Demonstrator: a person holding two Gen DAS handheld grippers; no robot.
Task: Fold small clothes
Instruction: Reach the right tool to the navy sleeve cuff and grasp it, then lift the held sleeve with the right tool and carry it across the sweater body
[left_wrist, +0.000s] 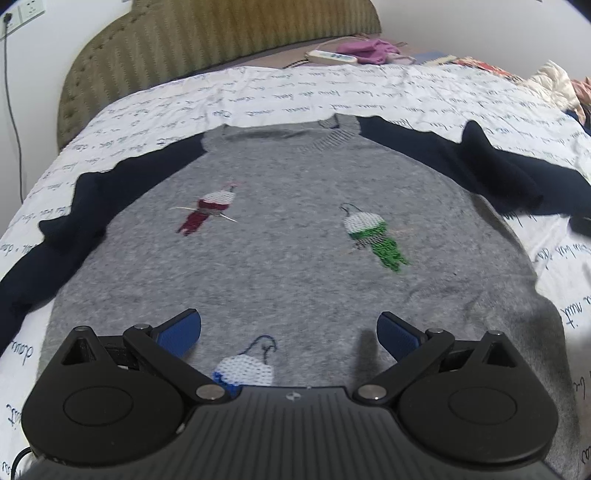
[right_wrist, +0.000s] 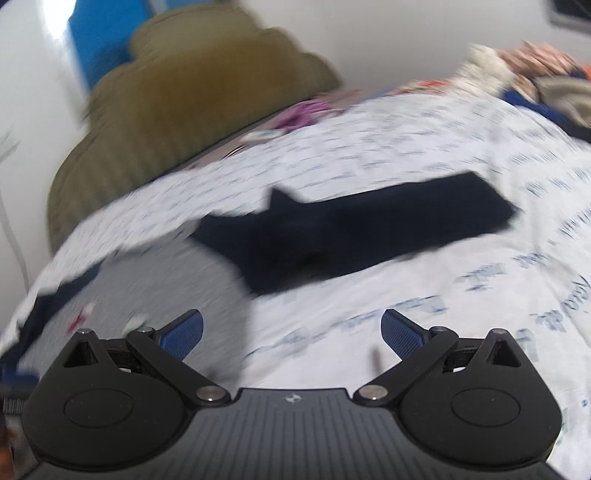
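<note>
A small grey sweater (left_wrist: 280, 236) with dark navy sleeves and embroidered birds lies flat, front up, on a white bedsheet (left_wrist: 258, 92) with blue script. Its collar points away from me. My left gripper (left_wrist: 289, 334) is open and empty, just above the sweater's lower front near the hem. The right sleeve (left_wrist: 509, 173) lies stretched out to the right. In the blurred right wrist view, my right gripper (right_wrist: 291, 332) is open and empty above the sheet, beside the sweater's right edge (right_wrist: 177, 280), with the navy sleeve (right_wrist: 354, 232) spread ahead of it.
An olive padded headboard (left_wrist: 207, 40) stands behind the bed. A white remote (left_wrist: 330, 56) and purple cloth (left_wrist: 365, 50) lie at the far edge. More clothes (left_wrist: 554, 83) are piled at the far right. A wall socket with a cable (left_wrist: 11, 22) is at the far left.
</note>
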